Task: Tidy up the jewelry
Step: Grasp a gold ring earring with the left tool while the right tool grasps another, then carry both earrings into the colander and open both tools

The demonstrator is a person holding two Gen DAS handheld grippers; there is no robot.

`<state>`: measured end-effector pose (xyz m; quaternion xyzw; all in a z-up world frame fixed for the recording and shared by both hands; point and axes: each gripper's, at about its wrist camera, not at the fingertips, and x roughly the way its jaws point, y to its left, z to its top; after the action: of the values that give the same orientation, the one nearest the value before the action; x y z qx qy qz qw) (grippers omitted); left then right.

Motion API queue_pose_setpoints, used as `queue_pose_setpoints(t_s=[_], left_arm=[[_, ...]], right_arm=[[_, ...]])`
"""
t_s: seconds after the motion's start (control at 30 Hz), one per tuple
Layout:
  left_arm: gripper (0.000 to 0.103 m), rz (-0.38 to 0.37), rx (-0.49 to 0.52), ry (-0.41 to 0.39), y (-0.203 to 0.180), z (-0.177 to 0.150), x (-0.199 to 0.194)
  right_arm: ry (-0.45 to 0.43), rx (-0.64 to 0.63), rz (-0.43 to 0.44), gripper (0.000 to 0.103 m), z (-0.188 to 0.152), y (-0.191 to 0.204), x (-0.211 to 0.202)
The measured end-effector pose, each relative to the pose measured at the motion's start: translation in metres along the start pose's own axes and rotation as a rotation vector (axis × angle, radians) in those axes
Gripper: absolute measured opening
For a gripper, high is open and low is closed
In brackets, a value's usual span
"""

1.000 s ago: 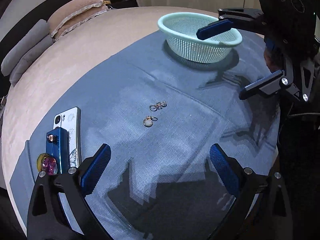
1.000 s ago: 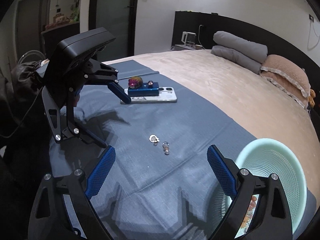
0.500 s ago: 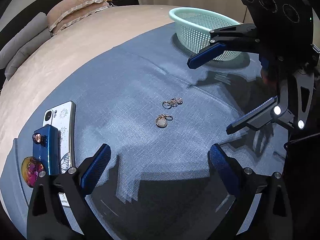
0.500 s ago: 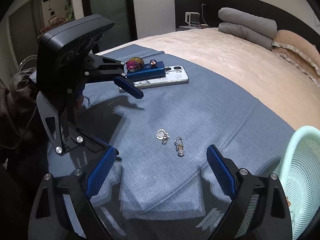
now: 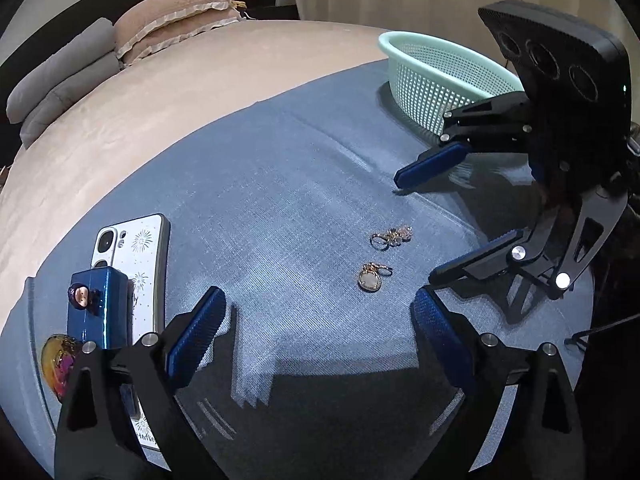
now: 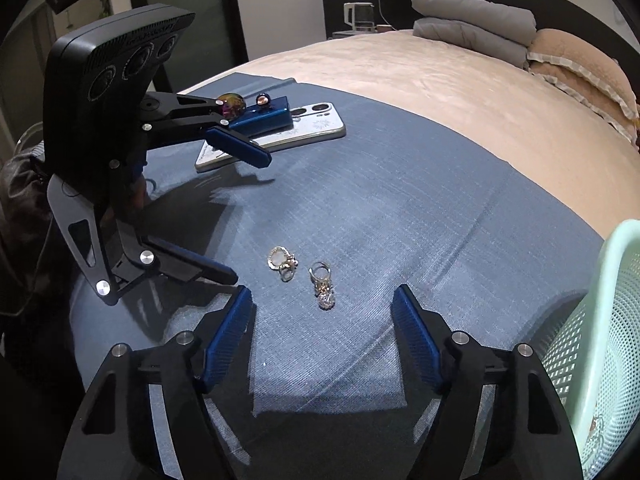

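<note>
Two small gold jewelry pieces lie on the blue cloth (image 5: 280,208): a round pendant earring (image 5: 371,278) and a ring-and-crystal piece (image 5: 390,236). In the right wrist view they lie close together, the pendant earring (image 6: 282,262) on the left and the ring-and-crystal piece (image 6: 322,284) on the right. My left gripper (image 5: 316,320) is open and empty, just short of the pendant. My right gripper (image 6: 322,320) is open and empty, just short of the ring piece. The two grippers face each other across the jewelry. The mint basket (image 5: 444,76) stands at the far right.
A white phone (image 5: 132,256) lies at the cloth's left with a blue box (image 5: 98,312) on it, a small bead on the box, and an iridescent stone (image 5: 60,360) beside it. Pillows (image 5: 176,24) sit at the bed's head. The basket (image 6: 600,352) holds some beads.
Both grippers have moved down and inward toward the two jewelry pieces, which now sit close before their fingertips. The right gripper has left the basket. Both stay open.
</note>
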<state>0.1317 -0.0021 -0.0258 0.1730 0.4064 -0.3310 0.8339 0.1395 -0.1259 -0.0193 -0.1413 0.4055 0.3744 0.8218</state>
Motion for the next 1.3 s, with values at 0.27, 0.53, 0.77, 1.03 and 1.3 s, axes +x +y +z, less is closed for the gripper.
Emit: queue_pose_setpoints(t_s=[0.27, 0.53, 0.77, 1.03, 1.3], left_arm=[[0.062, 0.0, 0.023, 0.014, -0.005, 0.001, 0.011], [0.022, -0.062, 0.09, 0.007, -0.018, 0.005, 0.016], [0.014, -0.088, 0.016, 0.016, -0.016, 0.006, 0.021], [0.013, 0.045, -0.131, 0.003, -0.033, 0.001, 0.017], [0.013, 0.107, -0.238, 0.008, -0.051, 0.009, -0.005]], right_arm=[[0.017, -0.02, -0.053, 0.046, 0.001, 0.0, 0.008], [0.026, -0.033, -0.074, 0.021, 0.002, 0.006, 0.013], [0.038, 0.01, -0.065, 0.01, 0.0, 0.006, 0.013], [0.03, 0.11, -0.055, 0.009, -0.006, 0.004, 0.003], [-0.039, 0.133, -0.065, 0.01, -0.001, 0.005, -0.035]])
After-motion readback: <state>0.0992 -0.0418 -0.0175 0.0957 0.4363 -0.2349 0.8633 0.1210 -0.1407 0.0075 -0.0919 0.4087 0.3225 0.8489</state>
